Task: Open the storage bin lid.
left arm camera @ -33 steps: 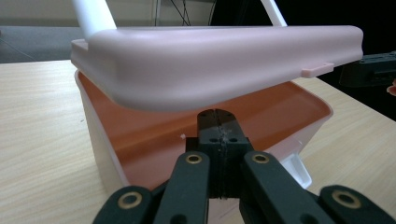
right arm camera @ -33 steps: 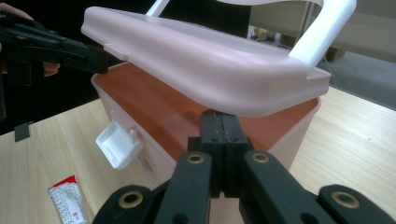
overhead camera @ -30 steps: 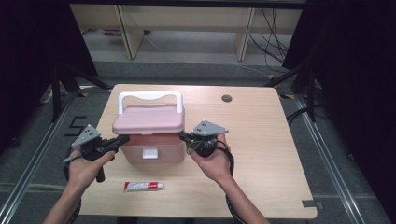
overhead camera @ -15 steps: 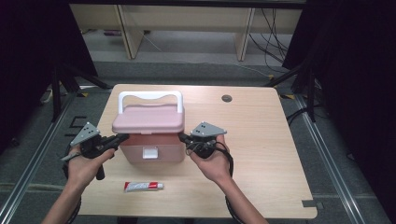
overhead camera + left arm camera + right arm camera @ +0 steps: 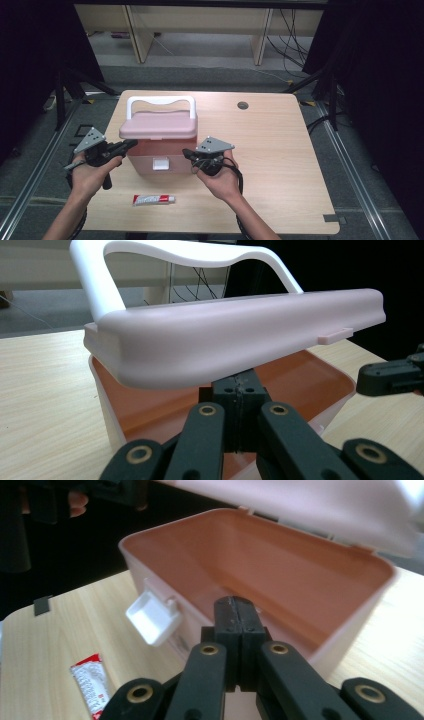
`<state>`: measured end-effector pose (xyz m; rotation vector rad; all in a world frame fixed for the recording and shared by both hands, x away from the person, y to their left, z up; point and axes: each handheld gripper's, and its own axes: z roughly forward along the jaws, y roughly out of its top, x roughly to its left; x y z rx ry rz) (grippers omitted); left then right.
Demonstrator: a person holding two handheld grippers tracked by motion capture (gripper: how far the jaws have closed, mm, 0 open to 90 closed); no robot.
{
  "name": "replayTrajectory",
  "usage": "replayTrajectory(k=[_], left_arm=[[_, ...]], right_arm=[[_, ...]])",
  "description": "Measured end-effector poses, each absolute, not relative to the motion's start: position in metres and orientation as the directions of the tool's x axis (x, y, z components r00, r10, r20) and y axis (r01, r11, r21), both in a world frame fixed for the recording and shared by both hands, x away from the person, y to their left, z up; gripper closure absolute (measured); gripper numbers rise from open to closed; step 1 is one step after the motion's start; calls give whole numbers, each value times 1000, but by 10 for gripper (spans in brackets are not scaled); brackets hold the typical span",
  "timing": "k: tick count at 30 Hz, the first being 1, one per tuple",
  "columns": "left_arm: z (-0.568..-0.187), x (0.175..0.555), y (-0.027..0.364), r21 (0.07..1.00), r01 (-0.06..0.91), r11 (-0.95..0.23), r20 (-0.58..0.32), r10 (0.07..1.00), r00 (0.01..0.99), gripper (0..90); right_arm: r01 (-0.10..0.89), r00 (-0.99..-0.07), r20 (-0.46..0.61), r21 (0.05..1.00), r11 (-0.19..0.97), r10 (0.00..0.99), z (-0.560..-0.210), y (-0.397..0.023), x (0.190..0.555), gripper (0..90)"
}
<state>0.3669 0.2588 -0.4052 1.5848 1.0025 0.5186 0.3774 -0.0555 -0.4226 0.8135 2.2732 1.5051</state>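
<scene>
From the high view I have little clutter to work around: a red-and-white tube [image 5: 153, 200] lies flat on the wooden table [image 5: 280, 150] at about 6 o'clock from the pink box [image 5: 159, 147], near the front edge, and a round cable hole [image 5: 243, 105] sits off at 1 o'clock, well apart. The box itself stands left of the table's middle.

My left gripper [image 5: 127, 145] comes in level from 9 o'clock, its jaws pressed together with nothing between them, the tip tucked under the front edge of the raised lid [image 5: 240, 340]. My right gripper [image 5: 187, 153] comes from 3 o'clock, also level, jaws pressed together and empty, the tip at the box's right front corner. Both hands grip from below, grey plates on top.

The lid is smooth matt pink plastic with rounded corners and a white arched handle [image 5: 160, 102]; it is tilted open. The body's walls look translucent, orange-pink inside, and a small white latch [image 5: 152, 617] hangs open on the front.
</scene>
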Motion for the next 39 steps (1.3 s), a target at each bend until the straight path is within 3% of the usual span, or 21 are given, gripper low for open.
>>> replayTrajectory(k=[21,24,39], left_arm=[[-392,375,260,953,304,-2,-173,820,546,899],[-391,376,260,953,302,-2,-171,821,544,900],[-385,381,259,955,296,-7,-163,822,546,899]], right_arm=[[224,-857,10,907,355,515,-430,-7,377,900],[268,-854,46,892,363,518,-432,-2,376,900],[253,-864,27,887,387,502,-437,6,377,900]])
